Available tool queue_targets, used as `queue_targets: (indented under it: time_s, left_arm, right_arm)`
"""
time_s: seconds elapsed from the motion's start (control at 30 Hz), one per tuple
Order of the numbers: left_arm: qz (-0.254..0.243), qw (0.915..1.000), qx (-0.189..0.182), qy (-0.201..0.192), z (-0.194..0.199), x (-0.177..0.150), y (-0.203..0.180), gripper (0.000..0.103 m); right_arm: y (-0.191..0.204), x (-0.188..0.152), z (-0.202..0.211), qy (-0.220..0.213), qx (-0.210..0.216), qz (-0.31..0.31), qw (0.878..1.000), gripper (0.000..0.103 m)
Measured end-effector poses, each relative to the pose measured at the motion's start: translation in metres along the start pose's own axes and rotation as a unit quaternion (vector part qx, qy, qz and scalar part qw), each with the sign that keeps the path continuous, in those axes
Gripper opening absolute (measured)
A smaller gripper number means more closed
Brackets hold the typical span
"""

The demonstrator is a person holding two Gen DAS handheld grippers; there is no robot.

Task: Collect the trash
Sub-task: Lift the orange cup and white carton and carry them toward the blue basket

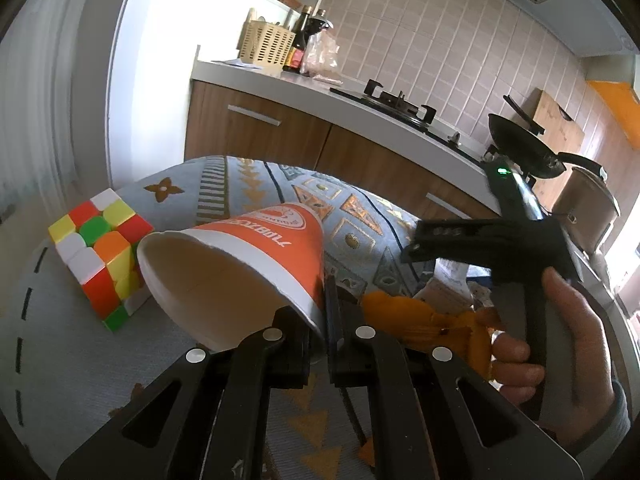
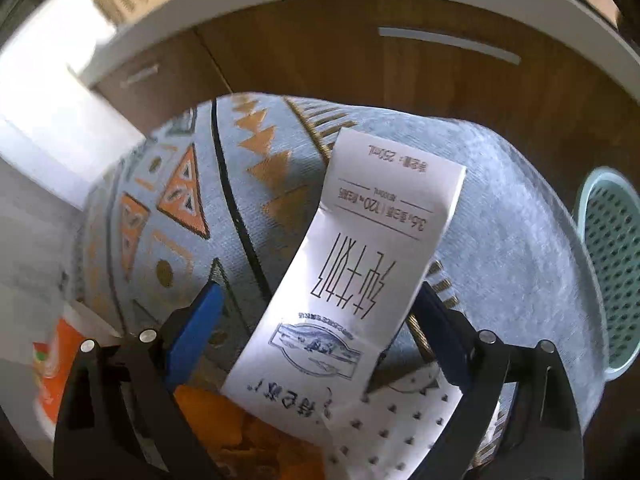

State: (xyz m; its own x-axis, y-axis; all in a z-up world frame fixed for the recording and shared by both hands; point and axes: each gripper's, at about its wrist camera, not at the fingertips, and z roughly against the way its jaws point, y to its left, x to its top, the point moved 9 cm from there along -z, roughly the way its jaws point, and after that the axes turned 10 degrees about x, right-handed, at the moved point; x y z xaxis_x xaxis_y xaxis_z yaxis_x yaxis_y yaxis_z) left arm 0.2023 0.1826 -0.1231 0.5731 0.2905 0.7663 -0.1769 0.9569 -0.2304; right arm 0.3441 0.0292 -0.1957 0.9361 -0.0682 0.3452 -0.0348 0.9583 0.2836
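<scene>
Left wrist view: one paper cup [image 1: 240, 264], clamped at its rim by the left tool [image 1: 320, 320], lies tilted over the tabletop [image 1: 80, 352] beside one puzzle cube [image 1: 102, 252]. One flattened carton [image 2: 360, 264] lies between the released right tool's [image 2: 316, 312] spread fingers, pointing steeply down.

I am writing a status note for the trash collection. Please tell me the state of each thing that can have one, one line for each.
Left gripper: shut on the rim of the cup.
Cup: empty, tilted, lifted by its rim.
Right gripper: open, its fingers on either side of the carton.
Carton: flattened, lying on the cloth.
Peel: lying loose on the cloth.
Cube: scrambled, resting on the table.
</scene>
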Motion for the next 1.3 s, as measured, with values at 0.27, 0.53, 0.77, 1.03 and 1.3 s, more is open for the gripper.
queue_targets:
  time_s: [0.27,0.53,0.77,1.03,1.3]
  left_arm:
    - [-0.01,0.9995,0.002,-0.031,0.012,0.007,-0.007,0.004]
    - [-0.008,0.9953,-0.041,-0.087,0.058,0.03,-0.03,0.003]
    - [-0.04,0.9894,-0.092,-0.105,0.095,0.047,-0.091,0.003]
    - [-0.098,0.9803,-0.15,-0.084,0.098,0.035,-0.199,0.003]
    - [-0.167,0.9677,-0.188,-0.003,0.056,-0.025,-0.324,0.003]
  right_arm:
    - [0.025,-0.003,0.027,-0.041,0.065,0.063,0.995,0.052]
    - [0.04,-0.003,0.137,-0.163,0.089,0.139,0.973,0.052]
    - [-0.012,-0.011,0.215,-0.237,0.065,0.149,0.958,0.052]
    - [-0.144,-0.025,0.274,-0.264,-0.01,0.094,0.96,0.052]
    - [-0.288,-0.061,0.262,-0.222,-0.026,-0.015,0.975,0.052]
